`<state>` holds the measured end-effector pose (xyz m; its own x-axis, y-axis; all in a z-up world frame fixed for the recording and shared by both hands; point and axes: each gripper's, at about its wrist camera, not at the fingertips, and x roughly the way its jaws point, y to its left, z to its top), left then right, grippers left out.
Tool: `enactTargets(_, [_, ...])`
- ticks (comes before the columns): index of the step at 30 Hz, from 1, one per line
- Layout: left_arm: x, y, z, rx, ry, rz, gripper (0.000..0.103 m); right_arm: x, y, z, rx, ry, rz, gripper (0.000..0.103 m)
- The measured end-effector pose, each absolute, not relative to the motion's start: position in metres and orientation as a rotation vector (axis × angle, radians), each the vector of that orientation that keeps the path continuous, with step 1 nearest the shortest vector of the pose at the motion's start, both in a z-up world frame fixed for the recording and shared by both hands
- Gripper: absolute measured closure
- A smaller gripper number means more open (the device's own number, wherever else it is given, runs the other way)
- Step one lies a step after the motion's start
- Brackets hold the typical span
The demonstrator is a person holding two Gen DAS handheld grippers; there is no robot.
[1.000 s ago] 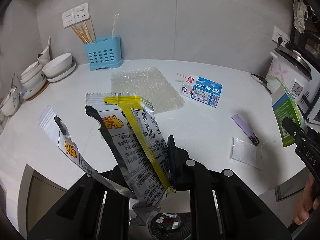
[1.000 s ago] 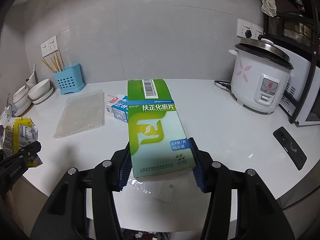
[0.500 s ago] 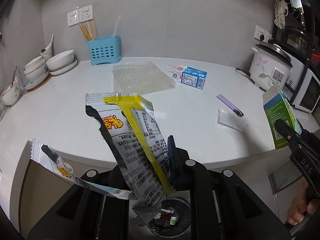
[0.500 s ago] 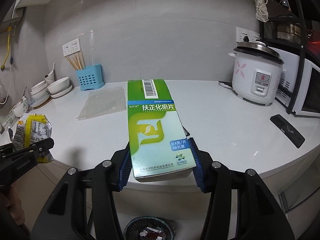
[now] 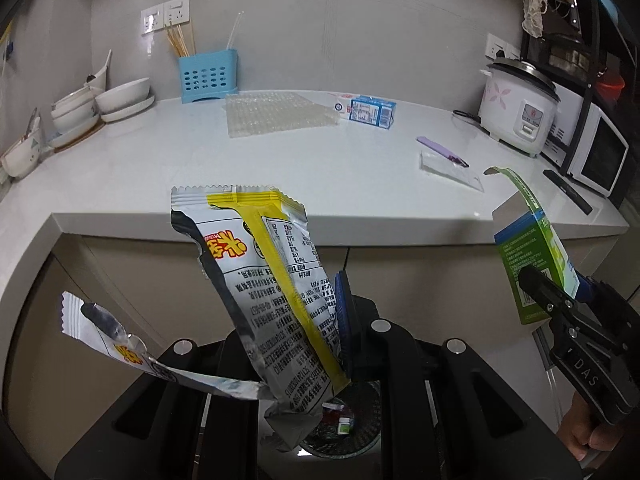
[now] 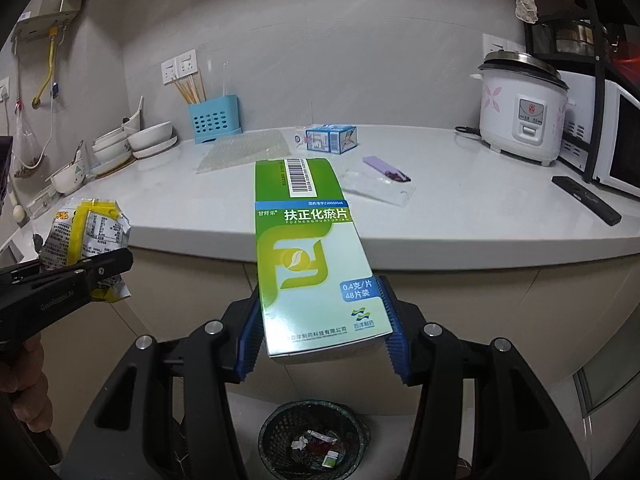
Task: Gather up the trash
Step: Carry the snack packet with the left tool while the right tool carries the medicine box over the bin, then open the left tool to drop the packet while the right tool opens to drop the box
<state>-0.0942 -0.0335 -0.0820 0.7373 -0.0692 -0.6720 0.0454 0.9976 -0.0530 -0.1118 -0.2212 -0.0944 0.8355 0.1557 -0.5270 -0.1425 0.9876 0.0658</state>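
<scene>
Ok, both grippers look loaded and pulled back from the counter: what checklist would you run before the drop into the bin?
1. Left gripper shut on the torn snack wrapper: ok.
2. Right gripper shut on the green medicine box: ok.
3. Mesh bin below the box: ok.
4. Bin below the wrapper: ok, seen between the jaws in the left view.
5. Wrapper's torn strip over the bin: cannot tell, it hangs off to the side.
6. Room in the bin: ok, only a few scraps at the bottom.
</scene>
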Motion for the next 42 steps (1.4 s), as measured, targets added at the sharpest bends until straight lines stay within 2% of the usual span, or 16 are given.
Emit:
enactTargets(6, [-0.110,-0.035,-0.141,-0.060,0.782,-0.094,0.088,-0.135,-0.213,-0.148,0.027,0.614,0.187,0.054])
enactTargets(16, [-0.106,-0.032,-0.263,-0.079,0.915,-0.089,0.088,-0.144,-0.207,-0.271,0.050,0.798,0.180,0.054])
enactTargets(35, [-0.057,-0.047,-0.472,-0.083,1.216,-0.112,0.088,-0.074,-0.199,-0.462,0.004,1.177,0.080,0.054])
enactTargets(42, [-0.026,-0.048,-0.525,-0.105,1.304,-0.118,0.088,-0.043,-0.200,-0.518,0.032,1.306,0.049,0.054])
